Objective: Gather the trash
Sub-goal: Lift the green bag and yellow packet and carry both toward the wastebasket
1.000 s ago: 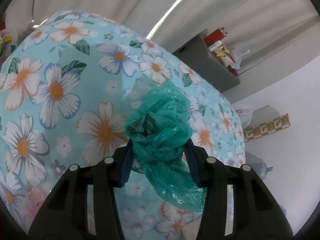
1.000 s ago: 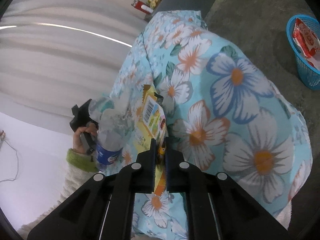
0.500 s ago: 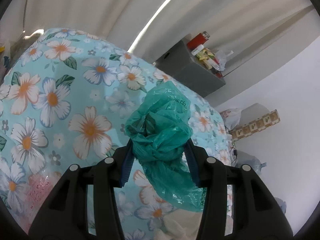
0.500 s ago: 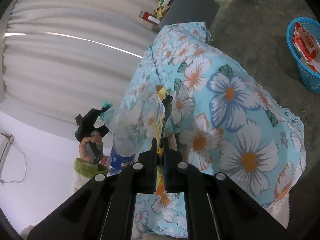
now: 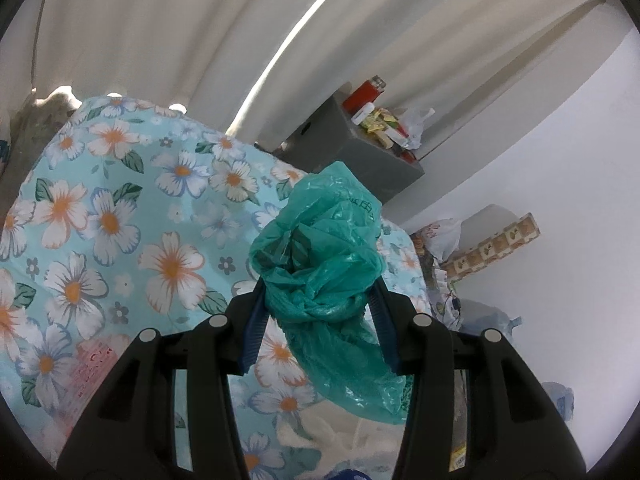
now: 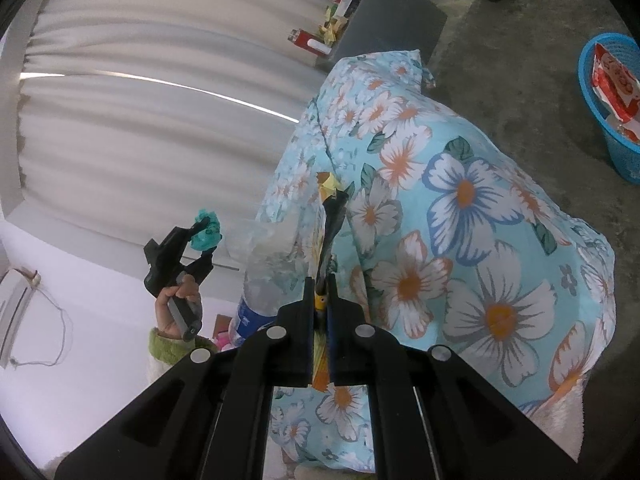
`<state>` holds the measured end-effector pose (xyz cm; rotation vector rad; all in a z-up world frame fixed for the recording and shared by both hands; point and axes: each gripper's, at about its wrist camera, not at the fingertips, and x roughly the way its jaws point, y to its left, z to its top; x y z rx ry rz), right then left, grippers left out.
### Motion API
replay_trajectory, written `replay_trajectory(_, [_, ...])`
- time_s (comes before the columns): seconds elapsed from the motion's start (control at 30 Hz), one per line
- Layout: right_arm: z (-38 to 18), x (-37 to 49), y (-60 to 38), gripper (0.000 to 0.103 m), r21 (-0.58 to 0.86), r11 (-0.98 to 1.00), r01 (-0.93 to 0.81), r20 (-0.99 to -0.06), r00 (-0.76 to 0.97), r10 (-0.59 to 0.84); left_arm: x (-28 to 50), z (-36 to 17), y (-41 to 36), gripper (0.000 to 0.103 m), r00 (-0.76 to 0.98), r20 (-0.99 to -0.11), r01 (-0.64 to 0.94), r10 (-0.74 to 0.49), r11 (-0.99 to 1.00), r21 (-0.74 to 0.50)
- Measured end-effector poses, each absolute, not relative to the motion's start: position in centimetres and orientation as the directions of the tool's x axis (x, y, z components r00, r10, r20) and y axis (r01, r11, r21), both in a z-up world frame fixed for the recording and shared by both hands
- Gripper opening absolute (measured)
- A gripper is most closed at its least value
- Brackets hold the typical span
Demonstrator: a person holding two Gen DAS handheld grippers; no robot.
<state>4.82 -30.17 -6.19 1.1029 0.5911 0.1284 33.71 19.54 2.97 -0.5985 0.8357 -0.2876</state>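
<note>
In the left wrist view the left gripper [image 5: 318,312] sits low in the frame's middle with its blue-padded jaws about half open, pressed on either side of a crumpled teal plastic bag [image 5: 320,276]; the wad bulges above the pads and a loose tail hangs toward the lower right, so the wide stance looks like a grip on something bulky rather than an idle opening. Behind it, filling the left and centre, lies the flowered blue cloth [image 5: 108,216], and the bag hangs clear of it, lifted off the surface, presumably so it can be carried without dragging. In the right wrist view the right gripper [image 6: 320,284] stands at bottom centre with its jaws nearly together, pinching the lower end of a flat yellow-and-black wrapper [image 6: 330,212] that stands on edge above the tips; a thin foil piece needs just such a tight pinch. At the left of that view a hand [image 6: 176,300] in a green cuff holds the other tool aloft with the teal wad in its tips, and a crushed clear plastic bottle [image 6: 260,280] with a blue label stands between the two tools. The blue basket [image 6: 608,120] at the upper right edge, on the grey floor and well apart from the cloth, already holds red-and-white packaging, so I judge it the destination for both pieces
</note>
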Motion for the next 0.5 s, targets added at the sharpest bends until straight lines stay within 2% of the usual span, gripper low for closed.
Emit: replay_trajectory(0.5, [-5.8,4.2,-30.2,0.005,0.882,0.445,0.153,-0.346,0.852,0.394,27.8,7.9,17.7,0.044,0.657,-0.527,0.138,-0.539,0.774,-0.618])
